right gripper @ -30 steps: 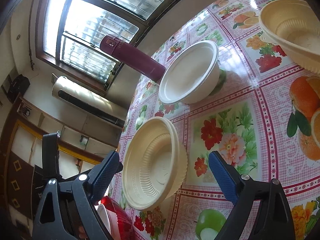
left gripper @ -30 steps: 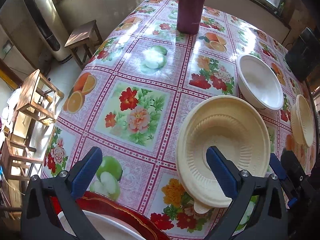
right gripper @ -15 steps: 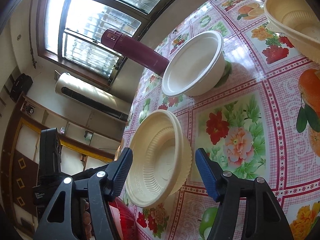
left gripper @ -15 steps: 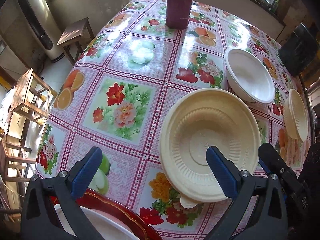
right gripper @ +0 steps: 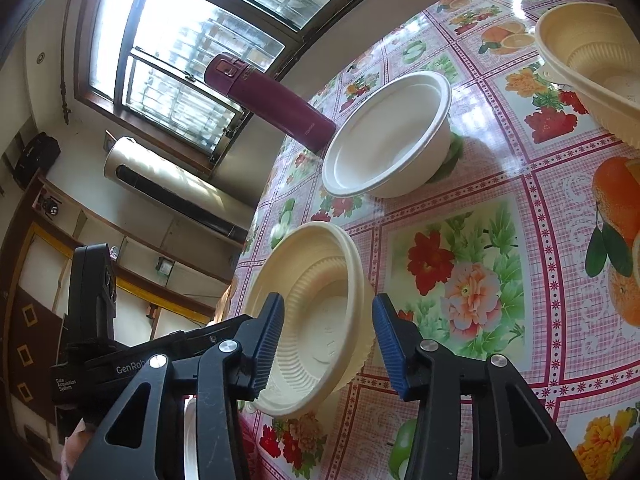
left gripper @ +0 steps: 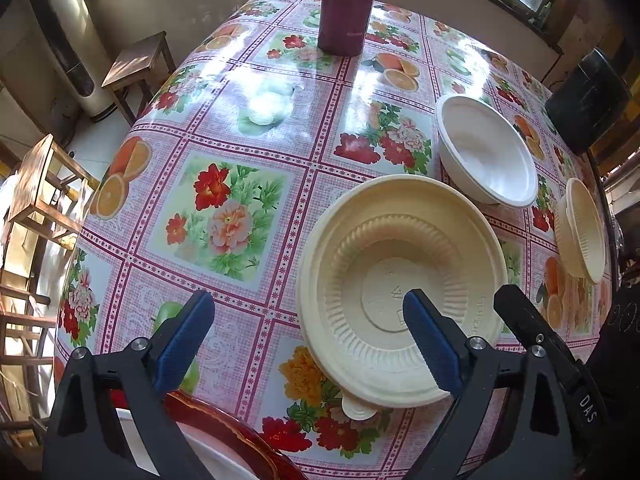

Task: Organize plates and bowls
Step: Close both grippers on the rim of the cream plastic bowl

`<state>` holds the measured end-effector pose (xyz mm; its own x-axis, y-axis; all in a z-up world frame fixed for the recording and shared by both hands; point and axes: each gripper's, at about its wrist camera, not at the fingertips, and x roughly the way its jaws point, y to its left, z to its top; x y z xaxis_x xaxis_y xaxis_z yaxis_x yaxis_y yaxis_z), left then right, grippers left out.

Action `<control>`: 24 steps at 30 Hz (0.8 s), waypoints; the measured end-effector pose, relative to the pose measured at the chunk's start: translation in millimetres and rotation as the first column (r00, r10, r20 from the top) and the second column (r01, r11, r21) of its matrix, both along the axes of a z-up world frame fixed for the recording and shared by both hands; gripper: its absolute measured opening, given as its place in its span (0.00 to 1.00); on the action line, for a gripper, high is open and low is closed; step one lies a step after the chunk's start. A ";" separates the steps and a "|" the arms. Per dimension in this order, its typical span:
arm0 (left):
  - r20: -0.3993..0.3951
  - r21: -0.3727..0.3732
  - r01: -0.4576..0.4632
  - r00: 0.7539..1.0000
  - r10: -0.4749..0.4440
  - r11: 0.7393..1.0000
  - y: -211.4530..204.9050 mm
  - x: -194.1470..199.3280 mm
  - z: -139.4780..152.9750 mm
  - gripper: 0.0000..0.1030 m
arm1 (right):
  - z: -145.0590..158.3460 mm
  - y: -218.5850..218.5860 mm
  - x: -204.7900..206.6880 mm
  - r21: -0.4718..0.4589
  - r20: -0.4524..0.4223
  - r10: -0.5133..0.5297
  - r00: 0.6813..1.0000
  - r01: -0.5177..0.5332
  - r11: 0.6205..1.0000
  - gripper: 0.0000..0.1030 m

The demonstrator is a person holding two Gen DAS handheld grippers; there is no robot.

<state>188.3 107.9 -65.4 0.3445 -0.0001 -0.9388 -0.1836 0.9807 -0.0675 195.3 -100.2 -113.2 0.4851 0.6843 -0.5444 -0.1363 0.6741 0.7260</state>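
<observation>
A cream ribbed bowl (left gripper: pixel 400 292) sits on the flowered tablecloth (left gripper: pixel 224 216) near the front edge. My left gripper (left gripper: pixel 308 340) hangs over its near left rim, jaws wide and closing slightly. One pad is above the bowl's floor and the other is out over the cloth, neither touching. My right gripper (right gripper: pixel 328 344) comes in from the bowl's right side. Its jaws are closing astride the rim of the cream bowl (right gripper: pixel 316 320), one pad inside and one outside, with small gaps still showing. A white bowl (left gripper: pixel 486 152) (right gripper: pixel 388 136) stands further back.
More cream bowls (left gripper: pixel 582 232) (right gripper: pixel 592 64) are nested at the right edge. A maroon flask (left gripper: pixel 346 4) (right gripper: pixel 272 96) stands at the far side. A red-rimmed plate (left gripper: pixel 224 428) lies under my left gripper at the front edge. Wooden stools (left gripper: pixel 136 64) stand off to the left.
The right jaws have narrowed a lot around the cream bowl's rim. The left jaws have drawn in a little. Neither hand has travelled much.
</observation>
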 end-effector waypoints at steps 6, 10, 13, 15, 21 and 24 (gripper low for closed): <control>0.002 -0.001 0.018 1.000 -0.018 1.000 -3.9 -0.2 -0.6 0.77 | -0.1 5.1 -0.1 -0.031 0.010 -0.004 1.000 0.004 0.999 0.40; -0.008 -0.019 0.026 1.000 -0.026 0.999 -4.8 -0.4 -3.6 0.48 | -2.7 4.7 0.9 -0.044 0.000 -0.011 1.000 0.011 0.999 0.34; -0.014 -0.022 0.039 0.999 -0.040 0.999 -7.6 -0.8 -5.9 0.43 | -5.5 3.3 1.1 -0.045 -0.009 -0.013 1.000 0.013 0.999 0.34; -0.013 -0.022 0.043 0.999 -0.043 0.999 -8.6 -1.2 -6.6 0.37 | -5.8 2.5 1.1 -0.048 -0.006 -0.016 1.000 0.016 0.999 0.29; -0.009 -0.005 0.050 0.999 -0.050 0.999 -9.8 -2.9 -6.9 0.26 | -6.9 2.5 1.2 -0.069 -0.011 -0.018 1.000 0.017 0.997 0.19; -0.007 -0.005 0.052 0.999 -0.052 0.999 -9.1 -3.2 -7.0 0.24 | -7.4 3.0 1.3 -0.075 -0.014 -0.017 1.000 0.016 0.997 0.12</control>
